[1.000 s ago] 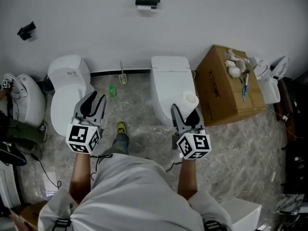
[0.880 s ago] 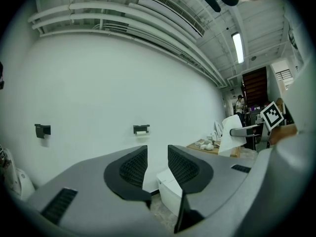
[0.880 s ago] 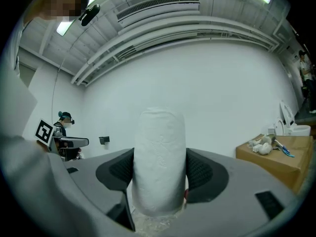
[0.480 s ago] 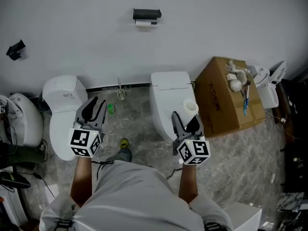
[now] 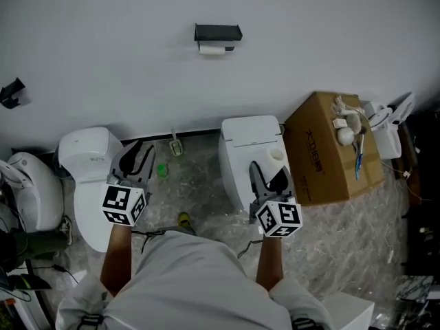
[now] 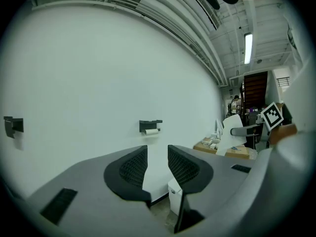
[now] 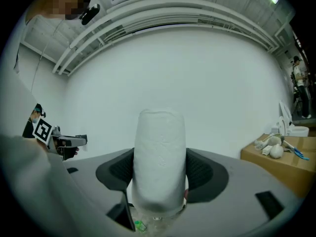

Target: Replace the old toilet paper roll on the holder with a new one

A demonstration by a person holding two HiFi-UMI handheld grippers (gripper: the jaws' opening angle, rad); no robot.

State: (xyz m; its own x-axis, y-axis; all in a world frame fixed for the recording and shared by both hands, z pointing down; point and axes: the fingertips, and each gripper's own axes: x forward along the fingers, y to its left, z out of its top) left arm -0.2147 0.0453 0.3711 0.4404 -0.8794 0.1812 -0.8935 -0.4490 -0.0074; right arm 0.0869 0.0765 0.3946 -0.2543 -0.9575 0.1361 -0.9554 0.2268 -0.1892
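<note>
A black toilet paper holder (image 5: 218, 33) hangs on the white wall with a thin old roll (image 5: 212, 49) under it. In the left gripper view the holder (image 6: 150, 125) and its roll (image 6: 151, 131) show far ahead, just above the jaws. My left gripper (image 5: 135, 158) is open with nothing between its jaws (image 6: 157, 164). My right gripper (image 5: 269, 177) is shut on a full white new roll (image 7: 159, 164), which stands upright between the pads. That new roll (image 5: 276, 155) shows in front of the middle toilet in the head view.
A white toilet (image 5: 93, 177) stands at the left, and another toilet (image 5: 247, 157) stands below the holder. A cardboard box (image 5: 330, 150) with small items on top sits at the right. A green bottle (image 5: 161, 170) lies on the marble floor. A black bracket (image 5: 10, 91) is mounted on the wall at the far left.
Both grippers have been carried forward toward the wall, so the toilets and holder sit lower in the head view. The right grip on the new roll and the open left jaws look the same.
</note>
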